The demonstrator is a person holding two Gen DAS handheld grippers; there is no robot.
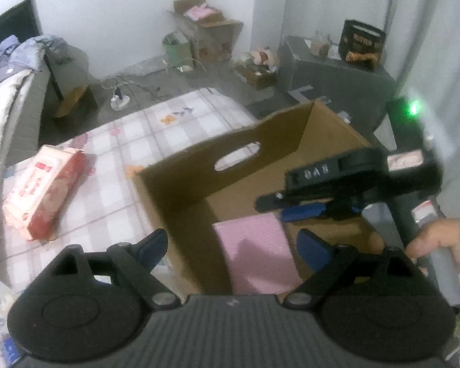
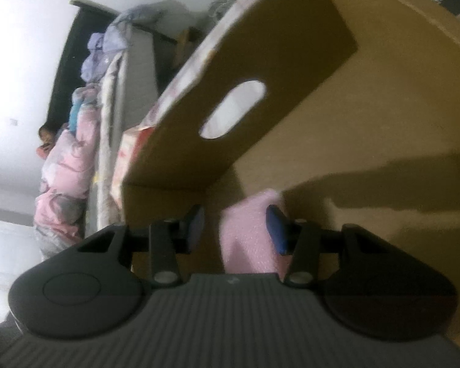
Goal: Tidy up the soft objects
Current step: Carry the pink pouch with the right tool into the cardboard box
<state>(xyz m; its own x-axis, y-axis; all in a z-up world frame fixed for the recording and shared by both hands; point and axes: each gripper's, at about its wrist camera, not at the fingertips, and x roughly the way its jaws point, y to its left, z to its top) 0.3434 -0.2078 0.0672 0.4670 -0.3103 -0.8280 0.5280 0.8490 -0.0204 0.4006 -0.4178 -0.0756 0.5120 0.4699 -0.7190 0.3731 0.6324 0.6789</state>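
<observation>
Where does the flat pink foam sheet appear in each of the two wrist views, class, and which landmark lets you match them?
Left wrist view: the flat pink foam sheet lies on the floor of the brown cardboard box, low and centre.
Right wrist view: the sheet sits low and centre, between the right gripper's blue fingers.
Shared landmark: the oval handle cut-out in the box wall.

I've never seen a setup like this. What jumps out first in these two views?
The open cardboard box with an oval handle hole fills both views, and a pink foam sheet lies inside it. The right gripper reaches into the box with the pink foam between its blue pads, while the left gripper hovers wide open above the box. Beside the box, a red-and-white tissue pack lies on the checked cloth.
</observation>
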